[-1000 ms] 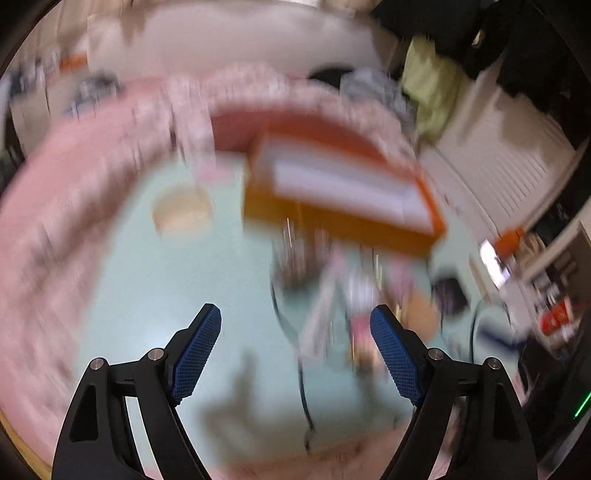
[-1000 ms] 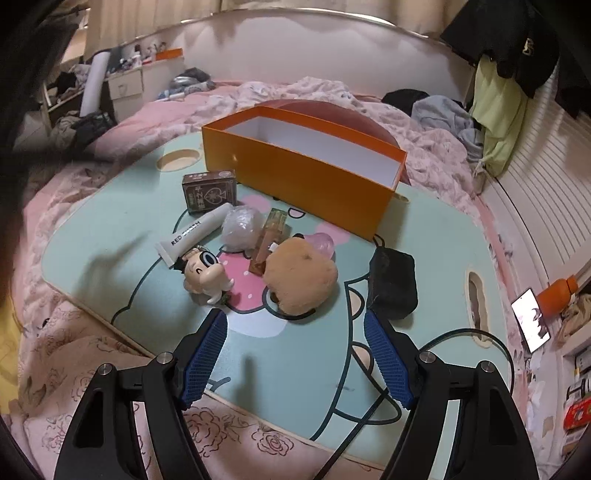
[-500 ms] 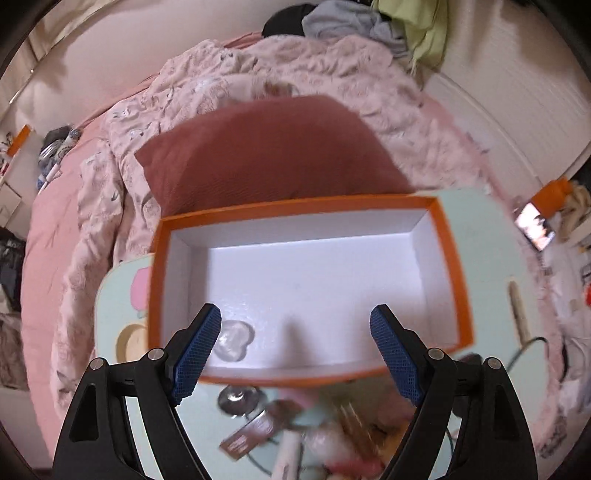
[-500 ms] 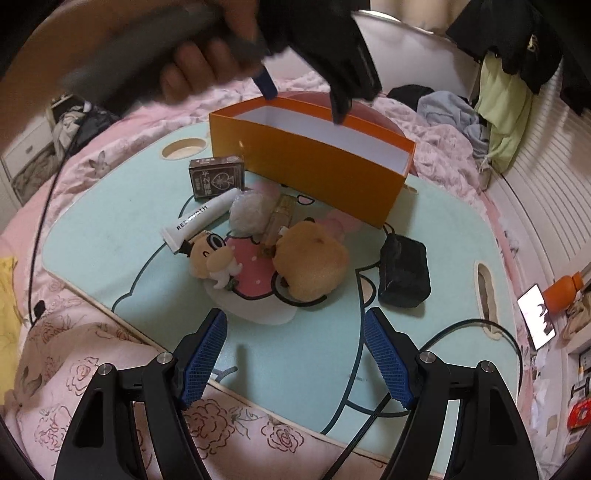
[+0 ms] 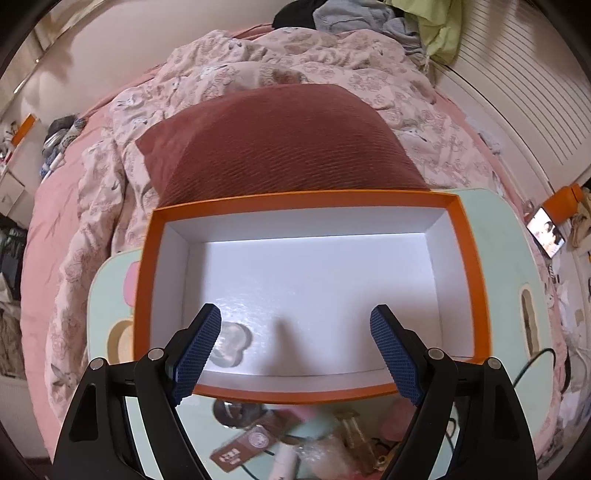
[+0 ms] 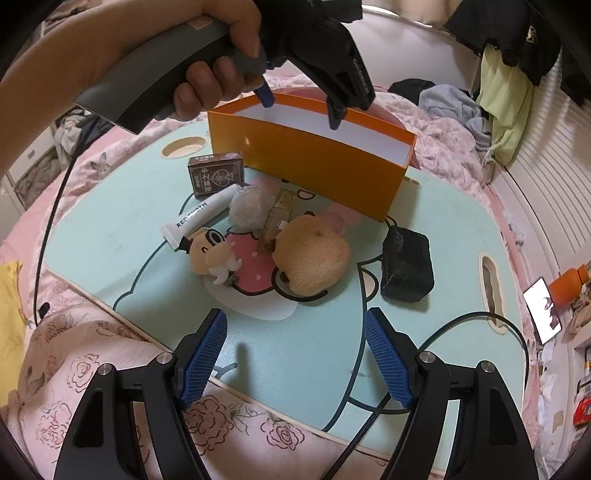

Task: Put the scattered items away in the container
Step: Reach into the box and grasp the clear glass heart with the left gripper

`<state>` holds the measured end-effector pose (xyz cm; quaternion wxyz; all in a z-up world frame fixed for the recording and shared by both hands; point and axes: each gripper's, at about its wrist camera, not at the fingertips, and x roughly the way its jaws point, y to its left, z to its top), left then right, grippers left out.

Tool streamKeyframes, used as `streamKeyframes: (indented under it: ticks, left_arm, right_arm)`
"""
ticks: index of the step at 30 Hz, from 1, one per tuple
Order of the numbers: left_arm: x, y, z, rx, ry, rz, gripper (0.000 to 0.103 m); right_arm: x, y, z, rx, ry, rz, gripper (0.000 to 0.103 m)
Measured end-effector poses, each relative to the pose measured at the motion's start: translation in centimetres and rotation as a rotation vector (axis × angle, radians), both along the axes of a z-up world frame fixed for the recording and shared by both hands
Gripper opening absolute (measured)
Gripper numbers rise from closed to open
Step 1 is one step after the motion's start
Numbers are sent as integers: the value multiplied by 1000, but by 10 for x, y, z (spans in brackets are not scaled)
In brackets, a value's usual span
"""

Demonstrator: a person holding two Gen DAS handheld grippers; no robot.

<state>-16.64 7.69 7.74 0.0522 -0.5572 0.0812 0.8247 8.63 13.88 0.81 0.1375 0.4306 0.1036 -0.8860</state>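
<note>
Left claw (image 5: 295,332) is held over the orange box (image 5: 476,258), jaws spread, nothing pinched; one clear, lobed item (image 5: 231,345) lies on the box floor. Right claw (image 6: 295,354) is poised above the near tabletop (image 6: 110,236), jaws spread and empty. Card box (image 6: 216,177), white tube (image 6: 201,216), plush toys (image 6: 314,254) and black pouch (image 6: 406,262) are seen scattered beside the box. Risks judged: light box nudged by a claw; cable (image 6: 406,369) snagged; clustered items knocked when one is grasped.

place: home bedroom | signs: pink floral quilt (image 5: 295,55); clothes heap (image 5: 369,18); lap tray (image 6: 110,236)
</note>
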Motion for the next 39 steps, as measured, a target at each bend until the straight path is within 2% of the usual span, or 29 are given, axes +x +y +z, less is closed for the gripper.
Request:
streamKeyframes:
  ticks: [7,12,18,26,30,32,35,37,39]
  left_arm:
    - [-2,-9,-3,11,-20,22,83]
    - [-4,-11,-6,-77,-22,36,83]
    - [-18,-26,-18,-73,-116,106,83]
    - [-39,-38,-50,-58,-306,186,83]
    - [-43,-41,-65,-101,-333,205,84]
    - [-42,-42,-66,-94,-337,213,83]
    - [-41,-44,-66,-55,-353,210,71]
    - [-41,-46,-66,-7,-372,217,54]
    - [-40,-46,-66,22,-385,218,42]
  right_arm:
    - [-1,-1,-2,6,-6,8,76]
    - [-1,-1,-3,3,-12,9,76]
    - [-1,-1,-4,1,-17,10,76]
    - [-2,-1,-4,-7,-19,11,76]
    - [-2,1,-4,-14,-20,8,76]
    - [-2,2,-4,-17,-21,6,76]
    - [-3,3,-5,-24,-27,3,76]
    - [-3,4,-5,-27,-30,3,76]
    - [-3,4,-5,-24,-29,3,76]
